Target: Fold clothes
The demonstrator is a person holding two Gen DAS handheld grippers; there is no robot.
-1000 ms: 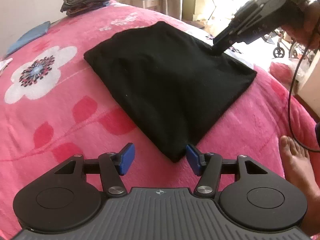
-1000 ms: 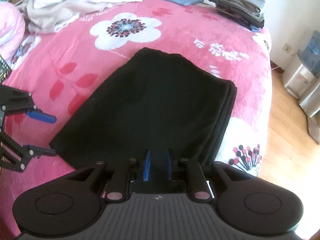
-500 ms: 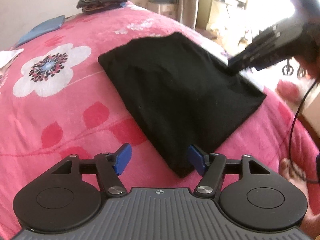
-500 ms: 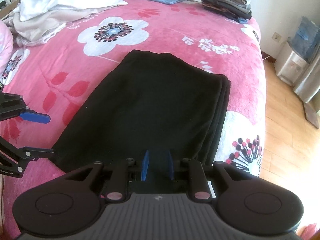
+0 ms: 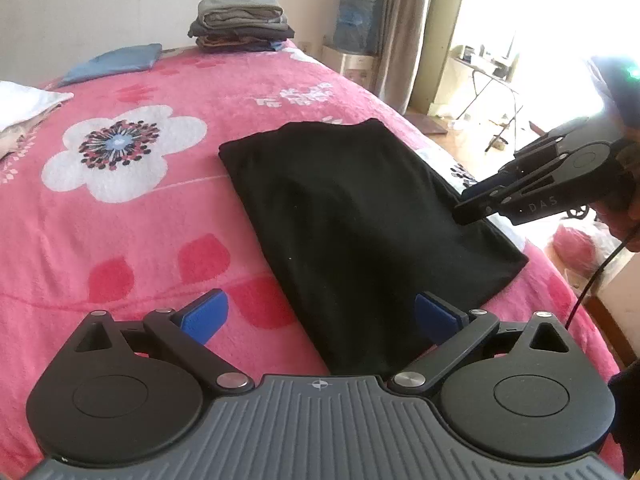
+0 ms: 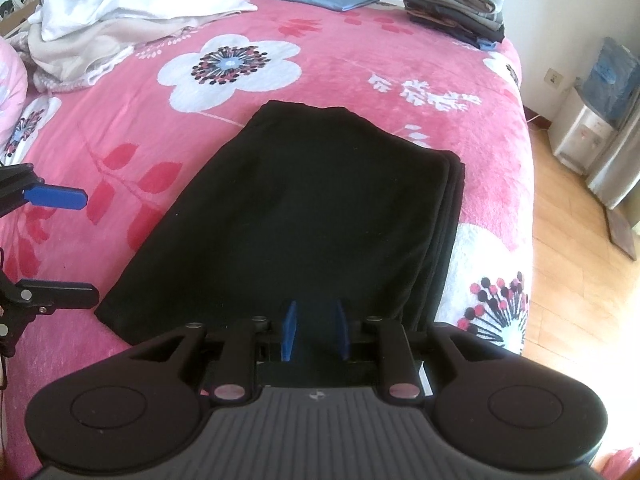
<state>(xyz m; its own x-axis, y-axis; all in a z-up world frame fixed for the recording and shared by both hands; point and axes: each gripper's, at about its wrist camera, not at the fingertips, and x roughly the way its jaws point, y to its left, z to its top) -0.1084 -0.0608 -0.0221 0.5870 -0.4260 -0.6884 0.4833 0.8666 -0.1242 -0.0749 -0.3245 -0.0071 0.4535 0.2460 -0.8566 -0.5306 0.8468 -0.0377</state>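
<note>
bed: pink flowered bed (image 6: 340, 60) carries everything.
garment: black garment (image 6: 304, 216), already folded into a long flat panel, lies mid-bed near the bed's right edge; its long axis runs away from the right tool toward the white flower.
stack: folded stack (image 6: 456, 4) sits at the far corner, well beyond the garment.
right tool: right tool (image 6: 315, 330) is at the garment's near short edge, fingers narrowed with black cloth showing between them; whether it truly pinches, I cannot tell.
left tool: left tool (image 5: 320, 316) is spread wide, straddling the garment's near left corner.
key relation: both tools stand at the same short end, so I judge the next fold goes lengthwise, away from them.
</note>
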